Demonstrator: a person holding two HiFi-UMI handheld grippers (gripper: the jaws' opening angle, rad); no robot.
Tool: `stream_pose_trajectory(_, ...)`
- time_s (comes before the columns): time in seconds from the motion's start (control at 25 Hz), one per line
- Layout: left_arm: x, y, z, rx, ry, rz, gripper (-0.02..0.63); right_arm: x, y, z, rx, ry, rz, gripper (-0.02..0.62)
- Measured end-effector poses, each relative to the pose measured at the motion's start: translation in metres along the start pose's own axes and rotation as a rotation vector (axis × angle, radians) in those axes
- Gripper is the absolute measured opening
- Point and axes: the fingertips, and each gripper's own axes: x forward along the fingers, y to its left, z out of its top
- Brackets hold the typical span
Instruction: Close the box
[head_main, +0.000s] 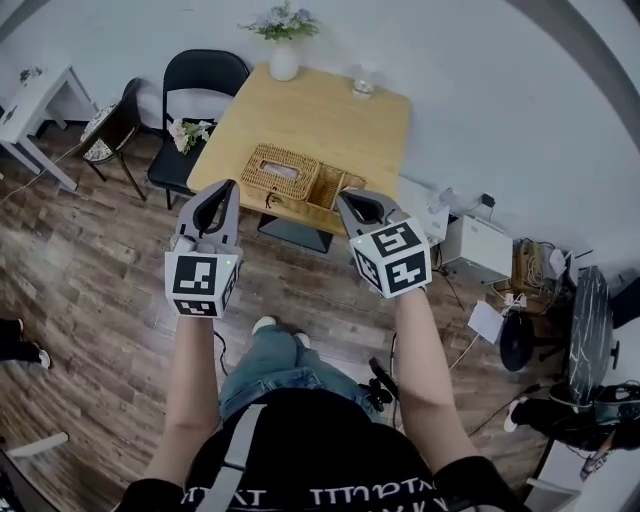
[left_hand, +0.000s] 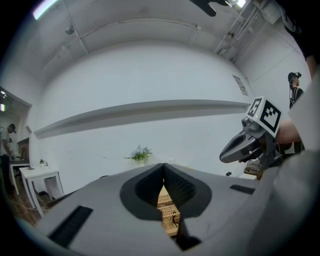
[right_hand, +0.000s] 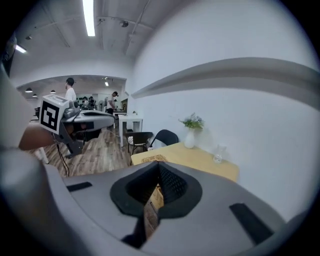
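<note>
A woven wicker box lies open at the near edge of the wooden table, its woven lid flipped out flat to its left. Both grippers hang in the air just short of the table's front edge. My left gripper points at the lid's left end, jaws together with nothing between them. My right gripper points at the box's right side, also shut and empty. The box shows through the slit behind the left gripper's closed tips. In the right gripper view the box lies beyond the right gripper.
A white vase of flowers and a glass stand at the table's far edge. Two black chairs stand to the left, one with a flower bunch. White boxes and cables sit on the floor at right. People stand far off.
</note>
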Motion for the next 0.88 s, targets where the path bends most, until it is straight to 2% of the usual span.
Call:
stream_pose_trajectory(0.36, -0.005, 0.007, 0.025, 0.007, -0.061, -0.022, 0.011, -0.069, -0.004, 0.040, 0.087, -0.254, -0.194, 0.015)
stream_pose_trajectory(0.6, -0.005, 0.012, 0.048, 0.041, -0.105, -0.078, 0.011, -0.101, -0.006, 0.063, 0.084, -0.351, -0.352, 0.015)
stream_pose_trajectory(0.72, -0.009, 0.016, 0.059, 0.059, -0.130, -0.102, 0.011, -0.114, -0.003, 0.074, 0.045, -0.389, -0.425, 0.015)
stream_pose_trajectory(0.88, -0.010, 0.028, 0.070, 0.064, -0.160, -0.116, 0.011, -0.119, 0.002, 0.084, 0.021, -0.407, -0.478, 0.015)
